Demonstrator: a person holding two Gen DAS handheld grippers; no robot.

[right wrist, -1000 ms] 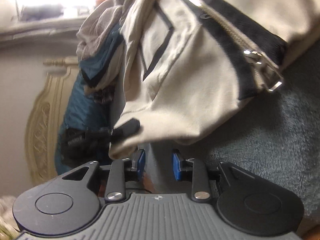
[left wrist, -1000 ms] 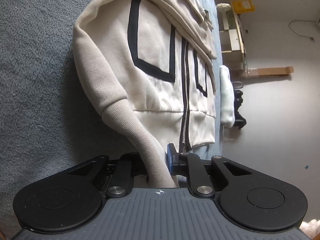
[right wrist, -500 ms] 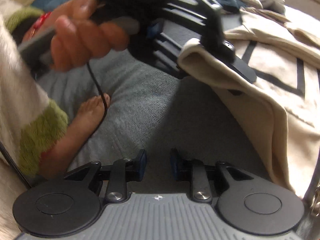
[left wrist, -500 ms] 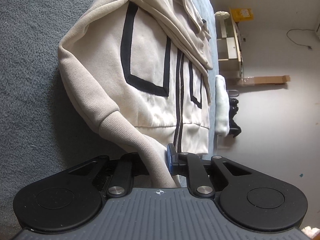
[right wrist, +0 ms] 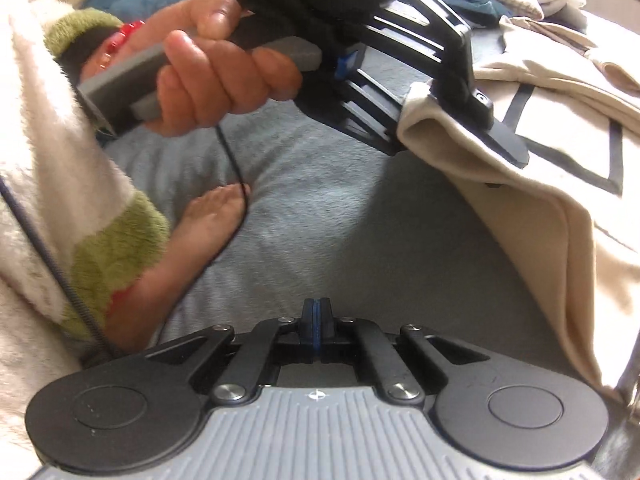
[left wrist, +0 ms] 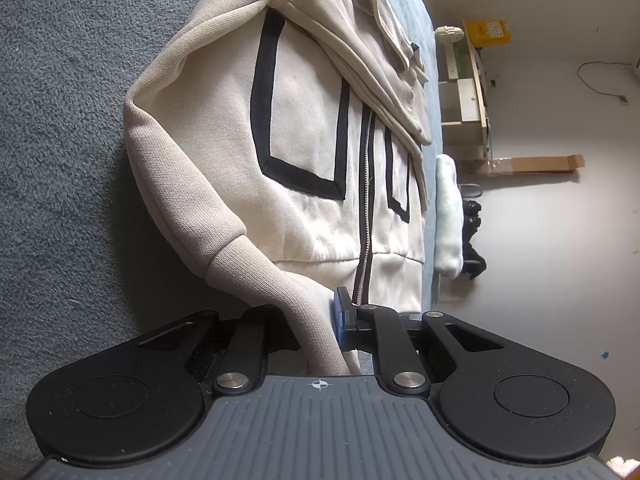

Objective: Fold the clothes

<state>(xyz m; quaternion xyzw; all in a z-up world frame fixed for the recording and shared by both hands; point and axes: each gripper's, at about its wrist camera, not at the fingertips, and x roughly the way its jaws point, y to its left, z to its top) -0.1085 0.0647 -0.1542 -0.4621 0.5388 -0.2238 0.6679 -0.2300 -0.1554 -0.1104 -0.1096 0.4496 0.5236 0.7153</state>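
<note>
Pinching the ribbed cuff (left wrist: 272, 280), the left gripper (left wrist: 320, 320) holds the cream zip hoodie (left wrist: 304, 128), which lies flat ahead of it on grey carpet (left wrist: 60, 120); black-outlined pockets flank the zipper. Right wrist view: right gripper (right wrist: 317, 322) has just closed, pads together, nothing between; hoodie (right wrist: 560, 208) ahead-right, cuff held by the left gripper.

Left gripper (left wrist: 320, 328) fingers nearly closed, right gripper (right wrist: 317, 328) fingers just closed, empty
</note>
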